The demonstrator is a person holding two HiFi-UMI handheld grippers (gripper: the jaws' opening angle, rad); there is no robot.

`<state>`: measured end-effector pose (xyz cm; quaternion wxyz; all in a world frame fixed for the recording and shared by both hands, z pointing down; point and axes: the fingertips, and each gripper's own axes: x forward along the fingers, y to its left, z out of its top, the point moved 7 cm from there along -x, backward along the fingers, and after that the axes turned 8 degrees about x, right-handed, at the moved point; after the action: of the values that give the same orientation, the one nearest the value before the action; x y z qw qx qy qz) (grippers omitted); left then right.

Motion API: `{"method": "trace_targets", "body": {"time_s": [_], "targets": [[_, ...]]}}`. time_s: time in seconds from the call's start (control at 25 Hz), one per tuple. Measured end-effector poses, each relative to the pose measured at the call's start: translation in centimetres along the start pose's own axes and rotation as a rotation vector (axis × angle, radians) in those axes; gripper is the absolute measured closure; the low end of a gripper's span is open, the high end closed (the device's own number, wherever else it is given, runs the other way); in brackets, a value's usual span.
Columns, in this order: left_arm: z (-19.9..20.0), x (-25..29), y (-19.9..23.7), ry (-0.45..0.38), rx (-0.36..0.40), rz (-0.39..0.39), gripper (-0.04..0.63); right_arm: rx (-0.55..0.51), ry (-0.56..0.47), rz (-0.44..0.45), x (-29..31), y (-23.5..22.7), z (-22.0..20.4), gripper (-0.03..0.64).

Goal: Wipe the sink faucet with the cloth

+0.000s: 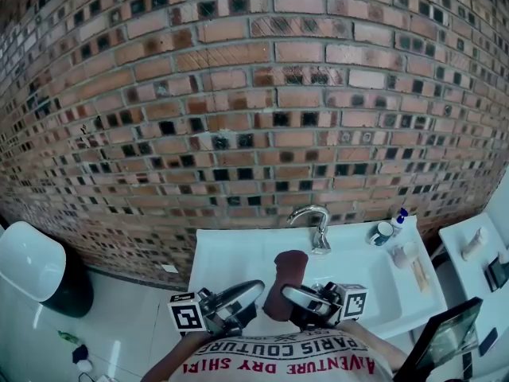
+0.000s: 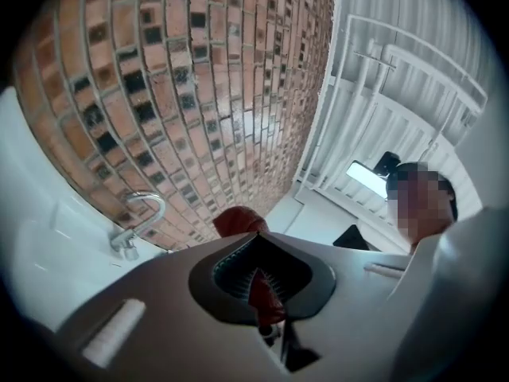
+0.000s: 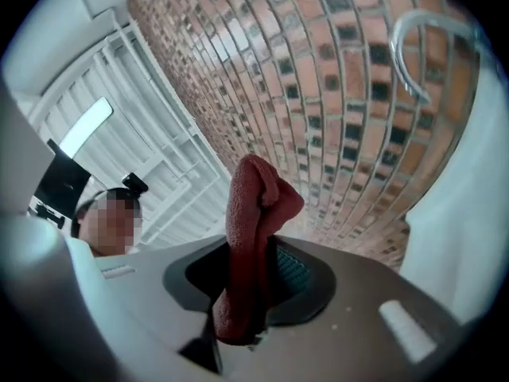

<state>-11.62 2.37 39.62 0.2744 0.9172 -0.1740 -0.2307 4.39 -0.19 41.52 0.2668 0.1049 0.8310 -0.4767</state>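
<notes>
Because the cloth (image 3: 253, 213) looked soft, light and limp, it stood bunched above the right gripper (image 3: 248, 297), whose jaws were closed on its lower fold. The left gripper (image 2: 266, 293) pinched a thin tail of it. A thick fold seemed the surest hold. The faucet (image 1: 314, 225) stood well beyond both pairs of jaws.

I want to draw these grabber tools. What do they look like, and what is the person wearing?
The left gripper and the right gripper each carry a white cube with black square markers. Up close, each has a smooth grey body with a dark rounded opening, and teal ridged pads line the jaws. The person wears a white shirt with red lettering.
</notes>
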Motion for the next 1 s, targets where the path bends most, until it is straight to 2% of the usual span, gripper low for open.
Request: {"method": "trace_targets", "body": {"time_s": [0.12,0.2,0.28,0.36,0.6,0.8,1.0], "targets": [[0.2,-2.0,2.2,0.038,0.046,0.248,0.592,-0.137,0.017,-0.305,-1.8,-0.9,0.9,0.512],[-0.1,-2.6,2.9,0.102,0.1,0.351,0.592,-0.126,0.04,-0.394,-2.5,-1.6,0.2,0.512],[-0.5,-2.0,2.7,0.159,0.16,0.361,0.592,-0.085,0.049,-0.434,-2.9,-2.3,-0.3,0.512],[-0.7,-0.9,2.7,0.203,0.204,0.345,0.592,-0.087,0.069,-0.488,-3.0,-3.3,0.0,0.512],[-0.2,0.7,4.1,0.319,0.336,0.385,0.592,-0.288,0.132,-0.65,-3.2,-3.8,3.1,0.514],[-0.2,0.8,5.3,0.341,0.377,0.42,0.592,-0.329,0.168,-0.687,-2.9,-3.8,4.3,0.515],[0.0,0.7,5.1,0.343,0.359,0.403,0.592,-0.309,0.217,-0.678,-2.4,-4.4,3.3,0.515]]}}
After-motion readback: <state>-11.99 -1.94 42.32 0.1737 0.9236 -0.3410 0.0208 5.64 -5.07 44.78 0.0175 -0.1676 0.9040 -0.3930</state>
